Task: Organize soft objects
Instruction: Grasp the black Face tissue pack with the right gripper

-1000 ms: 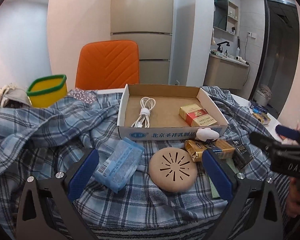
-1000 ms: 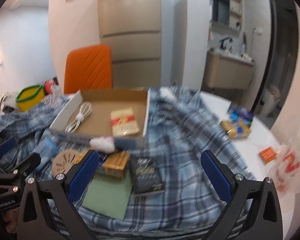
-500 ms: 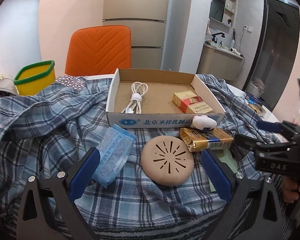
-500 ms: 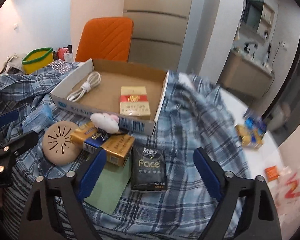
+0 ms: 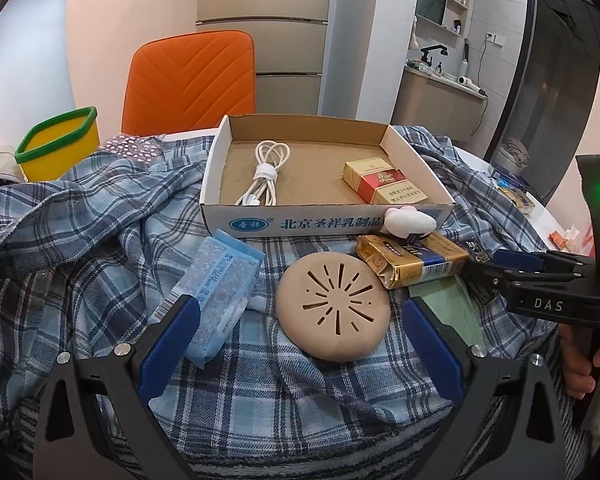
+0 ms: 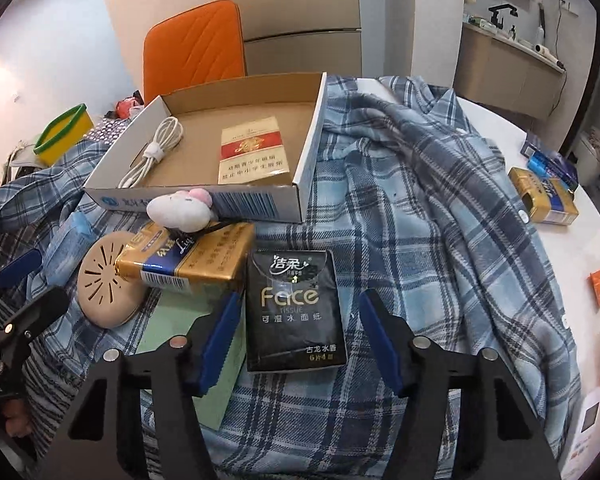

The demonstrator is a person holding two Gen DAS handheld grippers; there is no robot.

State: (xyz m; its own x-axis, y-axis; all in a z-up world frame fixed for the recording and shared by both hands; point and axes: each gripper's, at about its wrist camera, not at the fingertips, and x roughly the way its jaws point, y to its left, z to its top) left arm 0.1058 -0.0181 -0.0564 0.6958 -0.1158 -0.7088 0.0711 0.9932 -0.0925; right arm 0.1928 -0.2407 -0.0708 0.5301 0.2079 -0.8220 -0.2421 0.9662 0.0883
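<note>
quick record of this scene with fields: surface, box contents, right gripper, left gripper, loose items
surface: plaid shirt spread out
box contents: cardboard box holds white cable and red-gold pack
right gripper: right gripper closing around black tissue pack, pads not yet touching
left gripper: left gripper open, near round beige disc
loose items: blue tissue pack, gold pack, white plush

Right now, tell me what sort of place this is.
Most likely a home kitchen and dining area: a tall fridge stands behind an orange chair, a counter with a tap sits at the right, and a plaid shirt covers the table.
</note>
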